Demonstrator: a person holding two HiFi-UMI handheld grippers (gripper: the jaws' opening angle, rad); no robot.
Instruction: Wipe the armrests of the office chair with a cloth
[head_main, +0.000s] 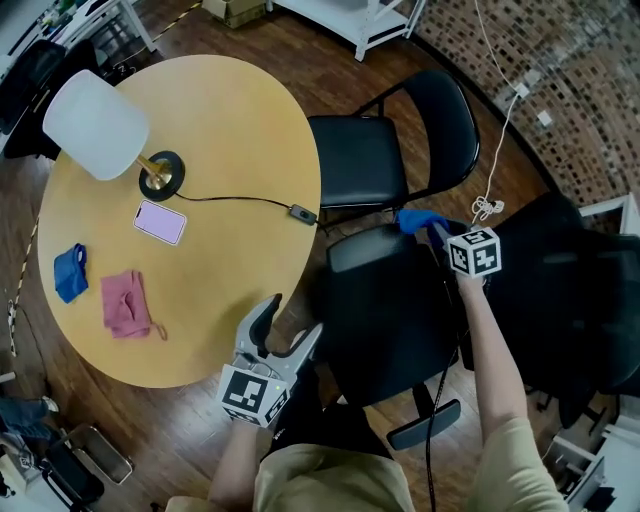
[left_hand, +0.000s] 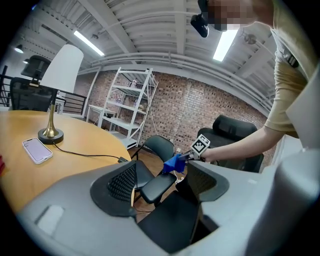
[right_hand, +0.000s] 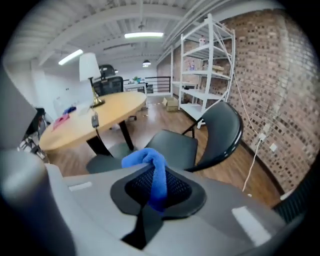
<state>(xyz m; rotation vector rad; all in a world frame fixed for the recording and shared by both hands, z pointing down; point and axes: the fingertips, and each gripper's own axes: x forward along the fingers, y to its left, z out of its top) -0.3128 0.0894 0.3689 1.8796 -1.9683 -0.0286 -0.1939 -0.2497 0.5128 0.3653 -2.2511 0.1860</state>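
The black office chair (head_main: 395, 320) stands right of the round table. One armrest (head_main: 372, 244) lies on its far side, another (head_main: 425, 426) nearer me. My right gripper (head_main: 428, 230) is shut on a blue cloth (head_main: 414, 219) at the right end of the far armrest. In the right gripper view the cloth (right_hand: 150, 167) hangs pinched between the jaws of that gripper (right_hand: 157, 189). My left gripper (head_main: 287, 326) is open and holds nothing, by the table's near edge. In the left gripper view that gripper (left_hand: 162, 183) looks at the armrest (left_hand: 157, 186), the cloth (left_hand: 173, 163) and the right gripper's marker cube (left_hand: 200, 145).
The wooden table (head_main: 240, 130) carries a white lamp (head_main: 97, 125), a phone (head_main: 160, 222), a folded blue cloth (head_main: 70, 272) and a pink cloth (head_main: 125, 303). A black folding chair (head_main: 385, 150) stands just beyond the office chair. White shelving (right_hand: 205, 75) lines the brick wall.
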